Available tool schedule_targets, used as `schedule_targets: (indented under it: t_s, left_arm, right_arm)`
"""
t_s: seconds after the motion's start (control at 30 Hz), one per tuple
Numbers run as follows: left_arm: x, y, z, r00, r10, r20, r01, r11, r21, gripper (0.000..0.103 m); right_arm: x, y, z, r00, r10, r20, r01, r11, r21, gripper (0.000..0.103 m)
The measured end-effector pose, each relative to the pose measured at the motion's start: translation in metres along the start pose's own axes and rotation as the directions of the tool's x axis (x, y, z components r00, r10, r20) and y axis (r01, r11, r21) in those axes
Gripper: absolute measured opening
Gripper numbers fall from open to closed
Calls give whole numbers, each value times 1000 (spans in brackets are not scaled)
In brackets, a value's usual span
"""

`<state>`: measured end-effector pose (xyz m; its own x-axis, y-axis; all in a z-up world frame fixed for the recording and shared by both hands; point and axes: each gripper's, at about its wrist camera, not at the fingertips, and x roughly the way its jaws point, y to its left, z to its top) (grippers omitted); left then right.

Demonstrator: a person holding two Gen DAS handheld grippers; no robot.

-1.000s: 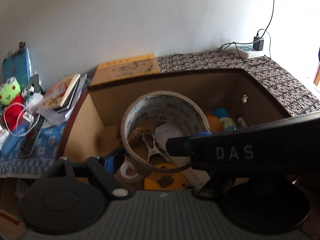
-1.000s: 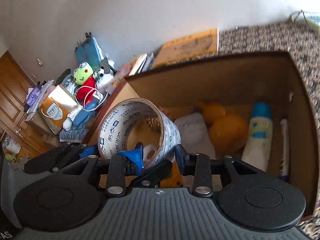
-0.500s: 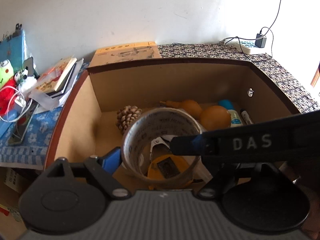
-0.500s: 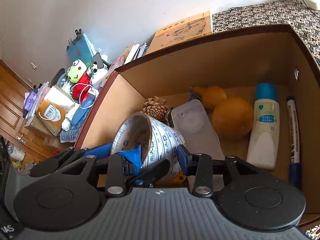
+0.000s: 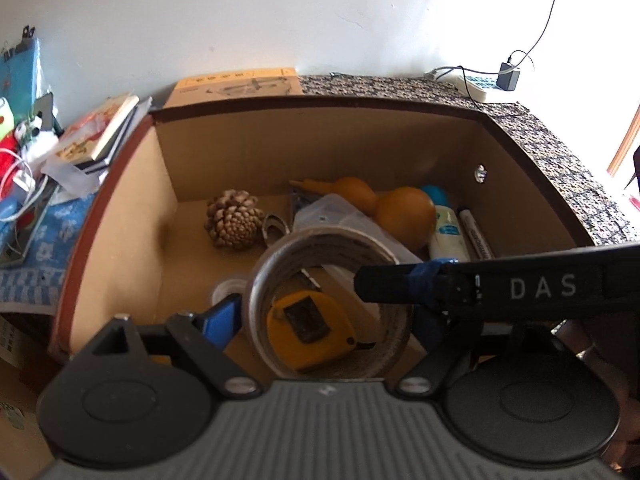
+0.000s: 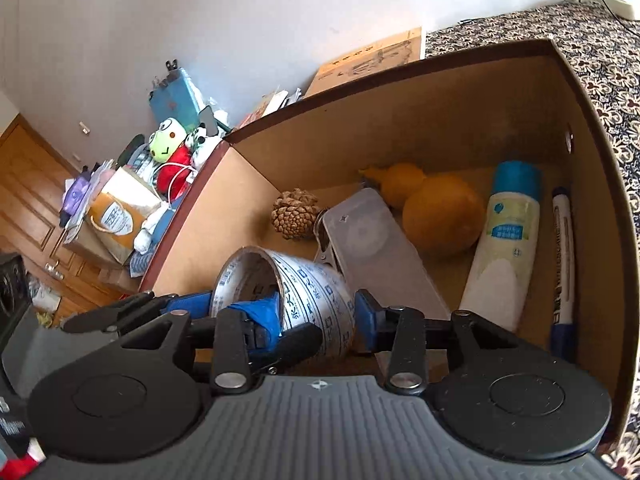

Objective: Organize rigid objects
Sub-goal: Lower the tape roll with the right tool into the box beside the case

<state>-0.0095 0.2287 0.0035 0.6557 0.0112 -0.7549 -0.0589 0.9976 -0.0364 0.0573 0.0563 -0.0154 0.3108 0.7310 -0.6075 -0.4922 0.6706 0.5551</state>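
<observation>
Left wrist view: your left tool [image 5: 324, 320] stands wide, straddling the tape roll [image 5: 328, 300] in the cardboard box [image 5: 120, 216], pads apparently clear. Right wrist view: your right tool [image 6: 316, 312], jaws opening, brackets the roll's wall; bottle [image 6: 504, 248] lies rightward.

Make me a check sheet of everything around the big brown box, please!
Surface: patterned cloth under the cardboard box.
Job's things: tape roll over a yellow tape measure; pine cone, gourd, clear case, bottle and marker are in the box.
Clutter: frog plush and books beside the box.
Grippers: left claw is wide open around the roll; right claw is opening, with the roll's wall between its fingers.
Cables: power strip with a plugged-in charger.
Surroundings: white wall, wooden doors.
</observation>
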Motion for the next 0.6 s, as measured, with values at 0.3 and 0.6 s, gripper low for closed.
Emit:
schedule_targets:
  t_s: [0.3, 0.6]
  left_arm:
    - [-14, -20, 2, 998, 51, 40, -54, 997, 63, 86]
    - [-23, -32, 19, 993, 113, 40, -115, 992, 56, 86]
  right_arm:
    - [-24, 2, -2, 997, 4, 79, -4, 1000, 8, 24]
    - [-60, -1, -14, 974, -52, 220, 39, 997, 65, 23]
